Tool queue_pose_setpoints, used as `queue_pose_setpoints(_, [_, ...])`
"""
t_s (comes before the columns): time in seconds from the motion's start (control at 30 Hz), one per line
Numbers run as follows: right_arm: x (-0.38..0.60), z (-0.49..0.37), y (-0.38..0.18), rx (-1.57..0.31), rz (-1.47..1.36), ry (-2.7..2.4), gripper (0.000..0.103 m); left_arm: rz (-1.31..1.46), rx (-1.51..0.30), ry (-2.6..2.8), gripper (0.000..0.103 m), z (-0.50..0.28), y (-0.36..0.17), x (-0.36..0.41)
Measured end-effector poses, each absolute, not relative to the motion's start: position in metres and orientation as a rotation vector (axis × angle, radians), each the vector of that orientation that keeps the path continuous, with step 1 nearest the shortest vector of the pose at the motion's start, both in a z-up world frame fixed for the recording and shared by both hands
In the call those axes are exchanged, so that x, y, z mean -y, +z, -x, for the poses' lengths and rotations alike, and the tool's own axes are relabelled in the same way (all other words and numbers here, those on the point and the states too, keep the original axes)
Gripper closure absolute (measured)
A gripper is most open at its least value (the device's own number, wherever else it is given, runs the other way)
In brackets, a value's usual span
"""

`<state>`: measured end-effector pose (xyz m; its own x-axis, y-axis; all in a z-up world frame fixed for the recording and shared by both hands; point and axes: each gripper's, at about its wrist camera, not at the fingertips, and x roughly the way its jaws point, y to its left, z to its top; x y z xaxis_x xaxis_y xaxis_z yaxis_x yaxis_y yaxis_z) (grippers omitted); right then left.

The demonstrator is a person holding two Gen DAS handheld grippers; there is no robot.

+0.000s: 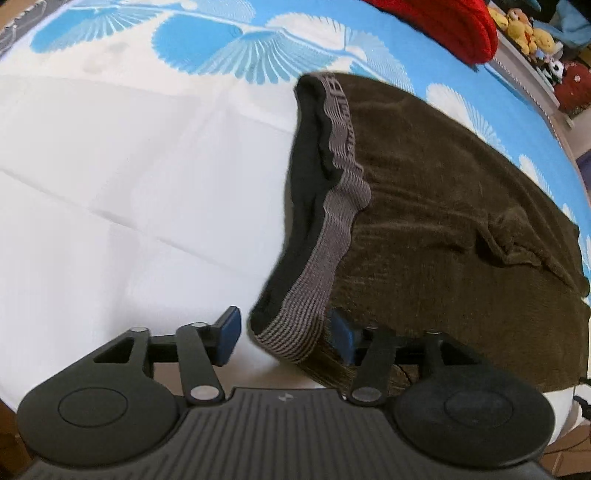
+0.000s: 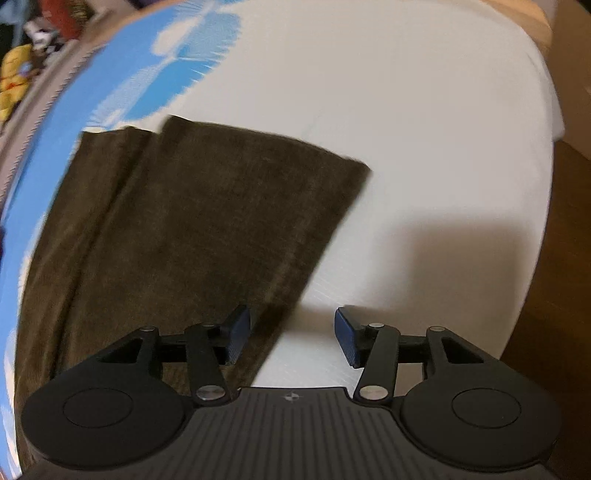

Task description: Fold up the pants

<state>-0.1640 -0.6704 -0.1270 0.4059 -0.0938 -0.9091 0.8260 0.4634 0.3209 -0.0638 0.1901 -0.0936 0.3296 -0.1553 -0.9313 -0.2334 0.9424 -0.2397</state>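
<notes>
My left tool [image 1: 284,341] stands wide, its blue pads on either side of the near corner of the grey striped elastic waistband [image 1: 341,192] of the dark olive-brown knit pants [image 1: 461,229], with nothing pinched between them. The waistband is turned over so its black inner lining shows, and it curves away from that corner across the bed [image 1: 110,184], which is covered by a white sheet with a blue fan-patterned border. The pants lie flat on the sheet, spreading from the waistband toward the blue border, with a small rumple of cloth at the far side. Beyond the border sit a red knitted bundle [image 1: 443,26] and a row of yellow plush toys [image 1: 524,27]. My right tool [image 2: 291,339] is also wide and holds nothing; its left pad hovers over the long edge of one pant leg [image 2: 207,221], its right pad over bare white sheet. The leg's cuff end lies away from the tool, near the blue border.
</notes>
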Motion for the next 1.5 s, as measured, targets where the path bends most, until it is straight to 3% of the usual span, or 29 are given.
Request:
queue_pose_setpoints(0.13, [0.665, 0.154, -0.127, -0.973, -0.872, -0.712, 0.046, 0.286, -1.265, 0.030, 0.042, 0.052, -0.111, -0.178])
queue_pose_setpoints(0.17, [0.663, 0.152, -0.127, -0.978, -0.850, -0.712, 0.056, 0.266, -1.274, 0.032, 0.042, 0.049, -0.115, -0.175])
queue_pose_setpoints(0.2, [0.661, 0.149, -0.126, -0.980, -0.826, -0.709, 0.090, 0.249, -1.285, 0.035, 0.042, 0.047, -0.119, -0.173])
queue_pose_setpoints(0.23, [0.660, 0.147, -0.126, -0.980, -0.821, -0.701, 0.096, 0.230, -1.296, 0.035, 0.042, 0.046, -0.123, -0.170])
queue_pose_setpoints(0.4, [0.669, 0.154, -0.118, -0.950, -0.827, -0.752, 0.102, 0.095, -1.309, -0.015, 0.056, 0.046, -0.129, -0.153])
queue_pose_setpoints(0.67, [0.688, 0.180, -0.117, -0.970, -0.812, -0.913, 0.102, 0.024, -1.343, -0.164, 0.058, 0.077, -0.122, -0.142])
queue_pose_setpoints(0.8, [0.676, 0.167, -0.112, -0.948, -0.787, -0.757, 0.091, -0.007, -1.385, -0.107, 0.059, 0.090, -0.121, -0.158])
queue_pose_setpoints(0.87, [0.673, 0.162, -0.111, -0.968, -0.775, -0.708, 0.091, -0.035, -1.397, -0.073, 0.058, 0.094, -0.123, -0.164])
queue_pose_setpoints(1.03, [0.677, 0.166, -0.101, -1.011, -0.700, -0.844, 0.090, -0.040, -1.305, -0.089, 0.054, 0.096, -0.100, -0.159])
queue_pose_setpoints(1.2, [0.665, 0.169, -0.064, -0.850, -0.635, -0.832, 0.089, -0.005, -1.175, -0.203, 0.055, 0.097, -0.080, -0.146])
queue_pose_setpoints(1.33, [0.638, 0.162, -0.041, -0.762, -0.635, -0.675, 0.072, -0.163, -1.311, -0.218, 0.056, 0.094, -0.118, -0.117])
queue_pose_setpoints(1.4, [0.620, 0.158, -0.028, -0.732, -0.639, -0.576, 0.071, -0.278, -1.307, -0.233, 0.056, 0.097, -0.123, -0.104])
queue_pose_setpoints(1.5, [0.585, 0.148, -0.003, -0.677, -0.581, -0.442, 0.071, -0.157, -1.245, -0.224, 0.056, 0.093, -0.099, -0.107])
